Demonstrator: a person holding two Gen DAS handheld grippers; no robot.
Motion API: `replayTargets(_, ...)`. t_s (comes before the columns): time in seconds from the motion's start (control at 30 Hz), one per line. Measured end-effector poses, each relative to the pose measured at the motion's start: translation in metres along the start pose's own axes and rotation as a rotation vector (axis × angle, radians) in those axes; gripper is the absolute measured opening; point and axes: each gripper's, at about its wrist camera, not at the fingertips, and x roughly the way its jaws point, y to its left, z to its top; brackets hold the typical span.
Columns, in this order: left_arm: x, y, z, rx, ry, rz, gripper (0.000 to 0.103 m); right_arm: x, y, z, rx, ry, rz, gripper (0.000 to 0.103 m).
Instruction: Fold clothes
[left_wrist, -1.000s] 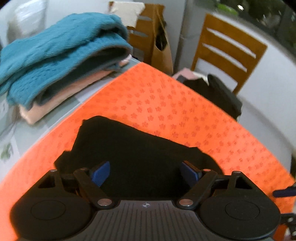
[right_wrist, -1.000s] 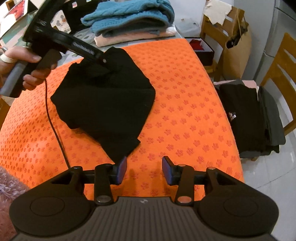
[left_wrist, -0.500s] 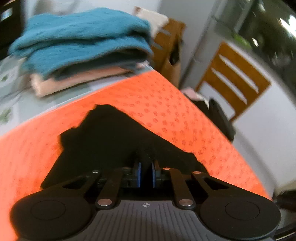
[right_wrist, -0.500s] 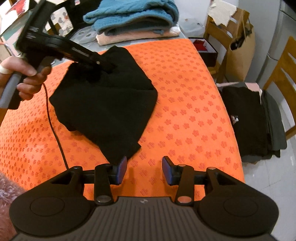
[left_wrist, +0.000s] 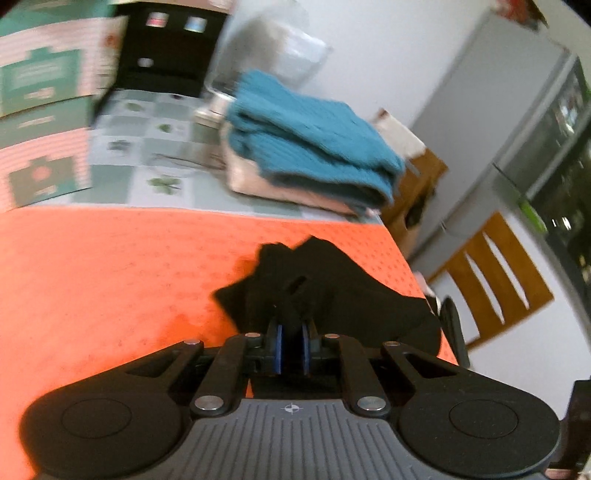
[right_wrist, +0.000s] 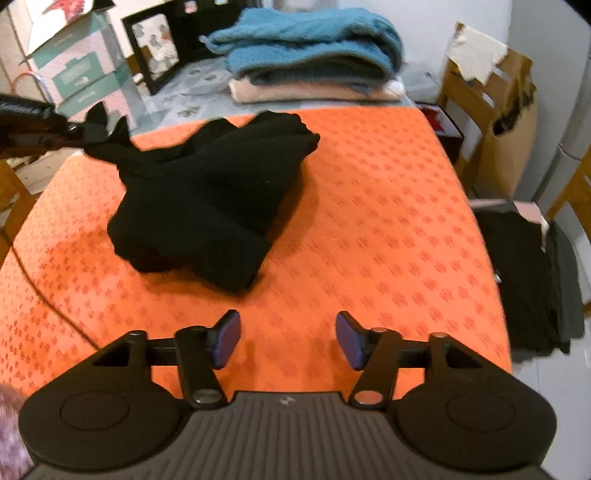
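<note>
A black garment (right_wrist: 207, 195) lies crumpled on the orange patterned tablecloth (right_wrist: 369, 229). My left gripper (left_wrist: 290, 347) is shut on an edge of the black garment (left_wrist: 332, 291) and holds that edge up off the cloth; in the right wrist view the left gripper (right_wrist: 83, 131) shows at the far left with the fabric stretched toward it. My right gripper (right_wrist: 286, 338) is open and empty, over the cloth nearer than the garment.
A folded stack with a teal sweater (right_wrist: 314, 48) on pink ones sits at the table's far end. Boxes (right_wrist: 81, 77) and a picture frame (right_wrist: 155, 55) stand at the back left. Dark folded clothes (right_wrist: 528, 273) lie on a chair at the right. Wooden chairs (left_wrist: 491, 284) stand beside the table.
My left gripper closed on the black garment's edge and pulled it up and to the left, bunching the garment. My right gripper has opened wider and stayed near the front.
</note>
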Motion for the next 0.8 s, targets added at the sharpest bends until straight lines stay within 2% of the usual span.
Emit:
replayTargets(0.17, -0.024, 0.017, -0.008, -0.056, -0.028, 0.025, 0.013, 0.017, 0.028, 0.021, -0.088, -0.053, 0.08, 0.084)
replayTargets(0.3, -0.03, 0.025, -0.012, -0.093, -0.035, 0.027, 0.013, 0.038, 0.06, 0.04, -0.176, -0.042, 0.145, 0.084)
replayTargets(0.4, -0.033, 0.027, -0.013, -0.107, -0.046, 0.028, 0.013, 0.049, 0.08, 0.048, -0.235, -0.034, 0.154, 0.083)
replayTargets(0.43, -0.034, 0.028, -0.013, -0.108, -0.051, 0.031, 0.013, 0.053, 0.086, 0.05, -0.254, -0.032, 0.155, 0.08)
replayTargets(0.5, -0.037, 0.029, -0.012, -0.115, -0.064, 0.035, 0.013, 0.054, 0.094, 0.051, -0.275, -0.029, 0.171, 0.064)
replayTargets(0.53, -0.038, 0.03, -0.011, -0.12, -0.071, 0.039, 0.013, 0.054, 0.096, 0.051, -0.282, -0.028, 0.179, 0.049)
replayTargets(0.57, -0.039, 0.032, -0.01, -0.129, -0.078, 0.041, 0.012, 0.052, 0.098, 0.051, -0.292, -0.026, 0.18, 0.03)
replayTargets(0.63, -0.041, 0.037, -0.01, -0.154, -0.089, 0.042, 0.012, 0.047, 0.1, 0.05, -0.308, -0.023, 0.179, 0.013)
replayTargets(0.67, -0.042, 0.039, -0.01, -0.17, -0.094, 0.045, 0.012, 0.042, 0.099, 0.05, -0.307, -0.027, 0.179, 0.01)
replayTargets(0.8, -0.053, 0.047, -0.01, -0.215, -0.129, 0.052, 0.012, 0.015, 0.093, 0.048, -0.301, -0.051, 0.178, 0.009)
